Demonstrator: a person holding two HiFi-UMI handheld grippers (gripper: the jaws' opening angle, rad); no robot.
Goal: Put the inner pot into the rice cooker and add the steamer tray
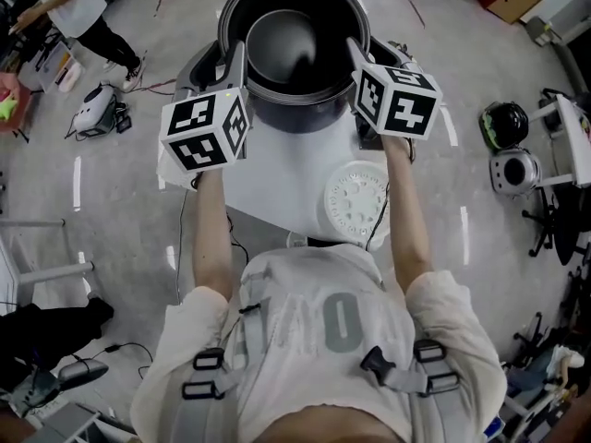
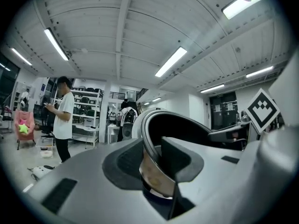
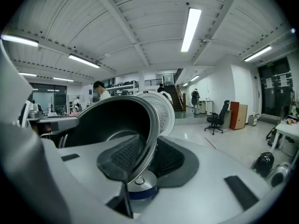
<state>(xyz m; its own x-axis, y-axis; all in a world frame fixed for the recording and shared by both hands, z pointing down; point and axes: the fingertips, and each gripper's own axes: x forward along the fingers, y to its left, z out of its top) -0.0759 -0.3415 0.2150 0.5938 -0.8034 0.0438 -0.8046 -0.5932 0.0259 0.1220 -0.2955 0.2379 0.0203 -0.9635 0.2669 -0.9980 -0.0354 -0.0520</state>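
The dark inner pot hangs in the air at the top of the head view, held by its rim from both sides. My left gripper is shut on the left rim, and in the left gripper view the rim sits pinched between its pads, gripper. My right gripper is shut on the right rim, gripper. The pale body of the rice cooker shows below and around the pot, and its white perforated lid stands behind. The white round steamer tray lies on the white table.
A person stands at the far left, also seen as the person by shelves. Helmets and a white device lie on the floor. An office chair stands at the right.
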